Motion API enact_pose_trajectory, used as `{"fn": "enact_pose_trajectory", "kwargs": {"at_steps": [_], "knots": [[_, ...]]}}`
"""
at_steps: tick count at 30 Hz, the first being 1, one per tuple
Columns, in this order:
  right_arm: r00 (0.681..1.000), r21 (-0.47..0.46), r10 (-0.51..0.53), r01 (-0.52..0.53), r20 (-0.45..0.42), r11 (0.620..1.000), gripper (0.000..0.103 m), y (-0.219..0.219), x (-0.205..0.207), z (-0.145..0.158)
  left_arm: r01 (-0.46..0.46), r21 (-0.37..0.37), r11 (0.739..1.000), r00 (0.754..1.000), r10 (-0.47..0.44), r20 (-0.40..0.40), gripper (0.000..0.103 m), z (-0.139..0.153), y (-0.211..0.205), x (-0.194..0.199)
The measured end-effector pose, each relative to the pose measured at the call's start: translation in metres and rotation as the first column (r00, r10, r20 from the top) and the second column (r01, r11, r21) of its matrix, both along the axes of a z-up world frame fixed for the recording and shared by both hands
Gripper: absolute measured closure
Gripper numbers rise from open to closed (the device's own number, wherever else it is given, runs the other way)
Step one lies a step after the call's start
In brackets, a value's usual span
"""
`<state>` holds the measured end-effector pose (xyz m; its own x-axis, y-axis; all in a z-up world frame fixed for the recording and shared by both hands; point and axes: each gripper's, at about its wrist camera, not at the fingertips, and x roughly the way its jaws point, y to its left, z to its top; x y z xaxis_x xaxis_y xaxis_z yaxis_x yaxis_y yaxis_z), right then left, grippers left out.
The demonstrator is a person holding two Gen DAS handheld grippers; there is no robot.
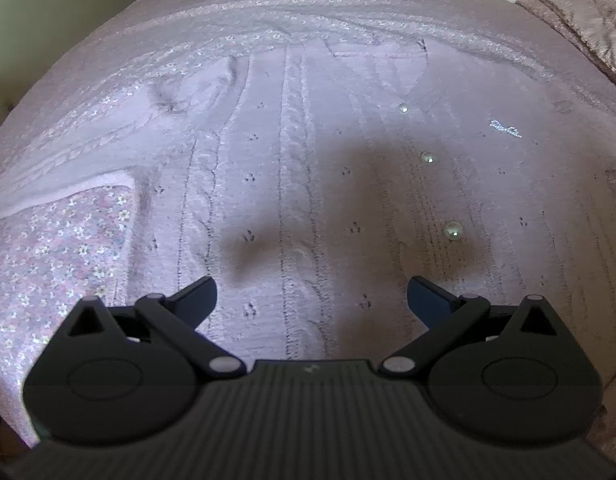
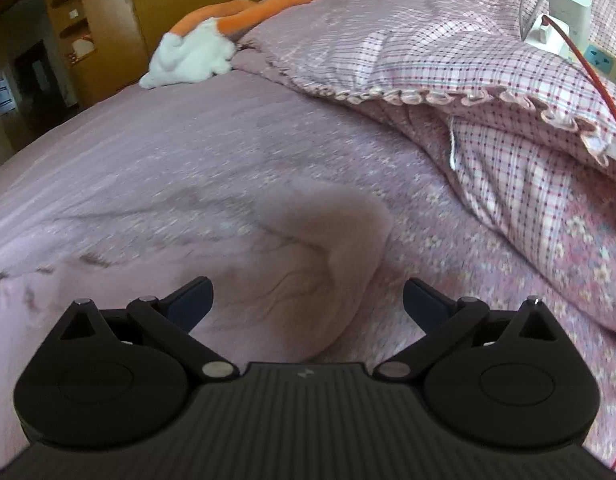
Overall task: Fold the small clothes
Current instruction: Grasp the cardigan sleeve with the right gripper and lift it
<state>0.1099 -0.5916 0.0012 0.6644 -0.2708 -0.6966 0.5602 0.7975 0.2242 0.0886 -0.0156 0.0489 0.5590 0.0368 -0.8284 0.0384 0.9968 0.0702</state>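
Left gripper [image 1: 312,292] spread wide and empty on my feed, hovering over the lilac cable-knit cardigan [image 1: 308,140] lying flat on the floral bedsheet [image 1: 47,248]. Pearl buttons [image 1: 453,230] run up right of it; the glittery logo [image 1: 505,128] is too small to read. Right gripper [image 2: 308,296] is equally wide, holding nothing, above a blurred cardigan sleeve [image 2: 324,240]; a checked pillow [image 2: 488,92] lies beyond.

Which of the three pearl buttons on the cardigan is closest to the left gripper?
The lowest pearl button, largest in view, just above the left gripper's right finger; the other two sit farther up the cardigan.
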Motion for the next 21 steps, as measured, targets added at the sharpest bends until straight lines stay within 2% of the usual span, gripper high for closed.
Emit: {"fn": "enact_pose_trajectory", "kwargs": {"at_steps": [2,5,6,7,9,10,15,21], "knots": [[1.000,0.009,-0.018,0.018,0.005,1.000,0.001,-0.006,0.004,-0.005,-0.002,0.008,1.000,1.000,0.002,-0.001,0.000,0.000,0.001,0.000],[0.999,0.050,-0.046,0.046,0.010,0.998,0.018,-0.017,0.008,-0.012,-0.005,0.009,1.000,1.000,0.005,0.006,0.000,0.002,0.004,0.000],[0.999,0.048,-0.054,0.054,-0.005,0.997,0.033,-0.019,0.010,-0.013,-0.006,0.009,1.000,1.000,0.006,0.007,0.000,0.002,0.005,0.000],[0.998,0.030,-0.060,0.061,-0.021,0.998,0.054,-0.018,0.011,-0.014,-0.007,0.010,1.000,1.000,0.007,0.007,0.000,0.002,0.005,-0.001],[0.997,-0.022,-0.056,0.055,-0.051,0.998,0.083,-0.017,0.014,-0.012,-0.016,0.021,1.000,1.000,0.016,0.002,0.000,0.002,0.006,-0.001],[0.998,-0.028,-0.048,0.046,-0.042,0.999,0.090,-0.015,0.013,-0.008,-0.022,0.025,0.999,1.000,0.022,0.000,0.000,0.003,0.007,-0.001],[0.997,-0.053,0.026,-0.022,0.072,0.998,0.092,0.009,0.003,0.029,-0.033,0.018,0.999,0.999,0.033,0.022,0.000,0.010,0.014,-0.001],[0.970,-0.038,0.123,-0.117,0.211,0.992,0.092,0.060,0.009,0.087,-0.059,0.000,0.998,0.997,0.059,0.043,0.000,0.016,0.026,0.000]]}}
